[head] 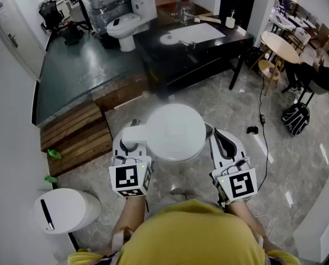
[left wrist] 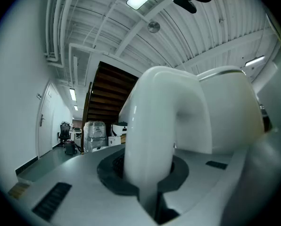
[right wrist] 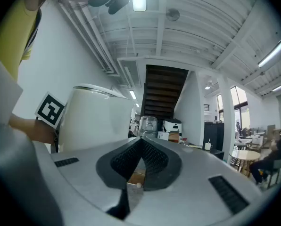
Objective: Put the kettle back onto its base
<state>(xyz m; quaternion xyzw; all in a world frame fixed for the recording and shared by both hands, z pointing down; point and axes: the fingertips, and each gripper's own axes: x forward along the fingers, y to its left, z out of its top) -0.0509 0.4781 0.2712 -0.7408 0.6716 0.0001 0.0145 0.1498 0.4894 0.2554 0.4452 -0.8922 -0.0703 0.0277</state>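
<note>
Marble floor (head: 225,101) lies open below the kettle (head: 175,132), which hangs upright in mid-air between both hands. Its long axis is vertical, its lid faces the head camera, and its handle (left wrist: 154,140) is turned back toward the left tongs (head: 132,141). Those tongs are clamped on the handle. The left gripper view shows its white arch between the pads, while the head view gives only the top. The right tongs (head: 221,142) sit just beside the kettle body; the right gripper view shows them closed and empty. Wooden pallets (head: 76,137) stand to the left, and the black table (head: 208,51) is well ahead.
</note>
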